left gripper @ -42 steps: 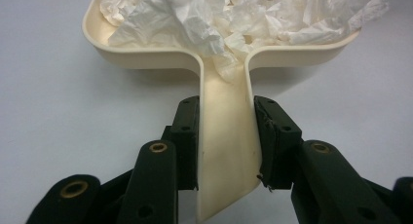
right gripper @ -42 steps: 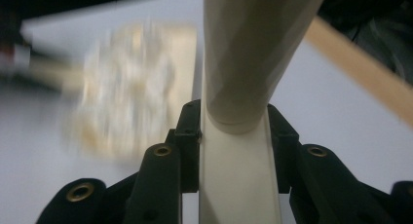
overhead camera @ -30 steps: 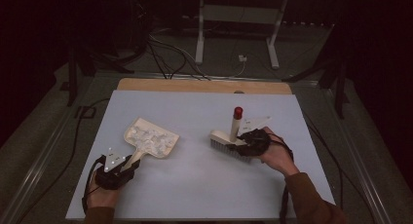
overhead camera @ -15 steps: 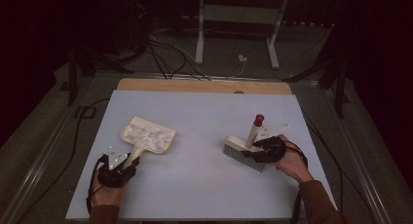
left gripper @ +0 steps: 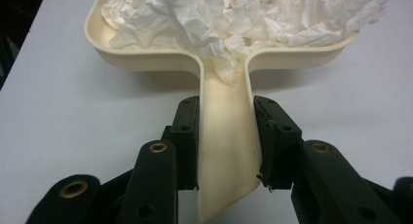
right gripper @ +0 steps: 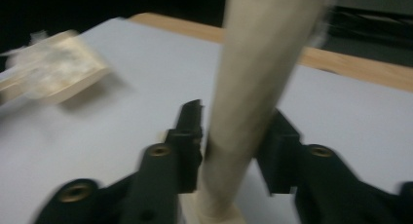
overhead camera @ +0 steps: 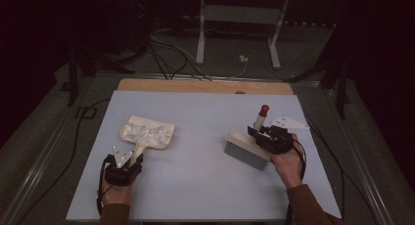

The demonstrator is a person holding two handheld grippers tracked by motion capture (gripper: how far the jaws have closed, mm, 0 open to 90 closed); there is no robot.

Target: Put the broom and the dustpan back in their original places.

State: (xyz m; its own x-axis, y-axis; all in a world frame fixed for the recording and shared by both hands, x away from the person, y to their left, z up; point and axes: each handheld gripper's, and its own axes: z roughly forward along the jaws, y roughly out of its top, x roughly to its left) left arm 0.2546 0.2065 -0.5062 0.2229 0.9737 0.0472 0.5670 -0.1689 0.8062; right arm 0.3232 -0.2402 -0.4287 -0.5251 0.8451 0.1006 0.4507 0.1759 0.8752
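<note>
The brush (overhead camera: 248,147) has shifted right toward the table (overhead camera: 205,195) edge, pinched in the right gripper (overhead camera: 266,137); the left gripper (overhead camera: 128,162) clamps the dustpan (overhead camera: 147,133) handle, with bare tabletop between them.

On the counter (overhead camera: 195,186), the dustpan (overhead camera: 148,133) lies well to the left of the brush (overhead camera: 247,147), crumpled paper (overhead camera: 146,134) heaped in it, its handle between the left gripper (overhead camera: 128,162) jaws just before it, while the right gripper (overhead camera: 264,135) sits just right of the brush.

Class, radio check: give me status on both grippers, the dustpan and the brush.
Left gripper shut on dustpan handle, tissue inside. Right gripper shut on brush handle. Table between them bare.
</note>
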